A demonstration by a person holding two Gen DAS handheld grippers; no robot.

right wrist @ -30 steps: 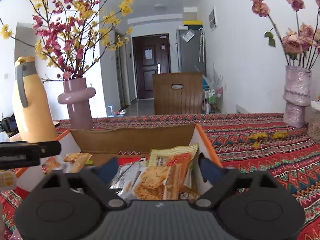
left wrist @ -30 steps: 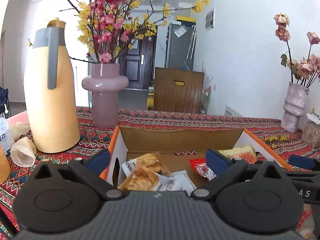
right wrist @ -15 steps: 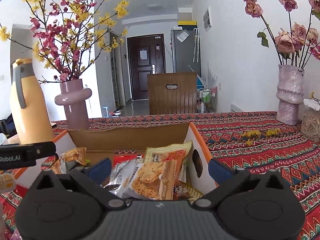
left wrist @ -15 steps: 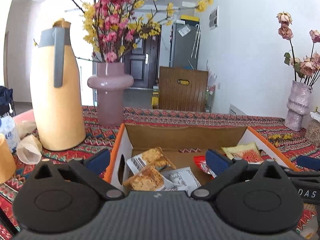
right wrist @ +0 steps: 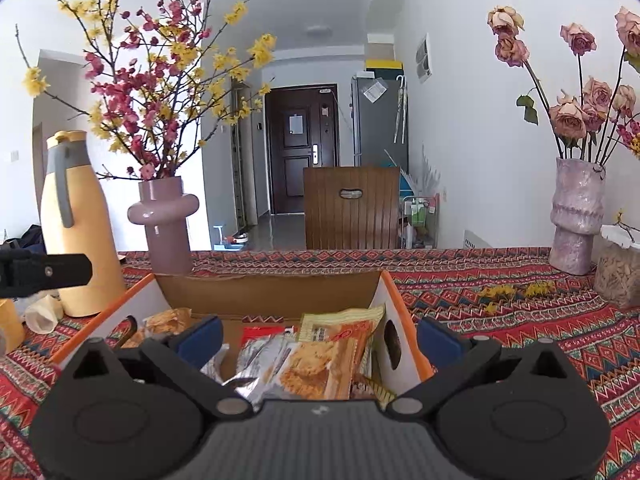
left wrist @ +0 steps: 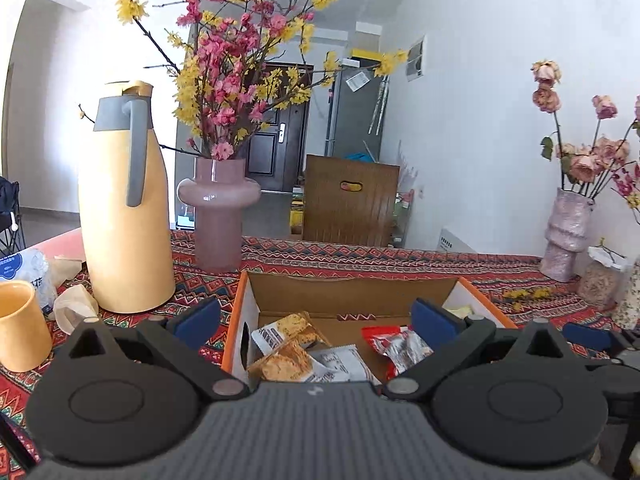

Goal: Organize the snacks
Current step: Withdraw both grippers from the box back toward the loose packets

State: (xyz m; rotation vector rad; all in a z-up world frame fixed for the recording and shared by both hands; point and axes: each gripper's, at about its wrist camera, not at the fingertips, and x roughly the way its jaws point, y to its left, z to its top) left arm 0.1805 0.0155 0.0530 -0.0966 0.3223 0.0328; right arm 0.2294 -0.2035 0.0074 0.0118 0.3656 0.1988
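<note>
Snacks lie in the open cardboard box (right wrist: 272,292) on the patterned desk (right wrist: 500,300), just ahead of and below both of your tools. Your right hand-held gripper (right wrist: 318,338) hangs over the box's right end, above a cracker packet (right wrist: 316,368) and a silver packet (right wrist: 260,360); its blue pads (right wrist: 438,340) have just been spreading, now stand wide apart, and nothing is between them. Your left hand-held gripper (left wrist: 316,320) hovers over the left end, jaws wide, empty, with cracker packets (left wrist: 286,364) and a red packet (left wrist: 394,346) lying in the box beyond it. Both tools point slightly downward into the box, side by side. A yellow jug (left wrist: 124,208) and a pink vase (left wrist: 218,208) stand behind the box.
</note>
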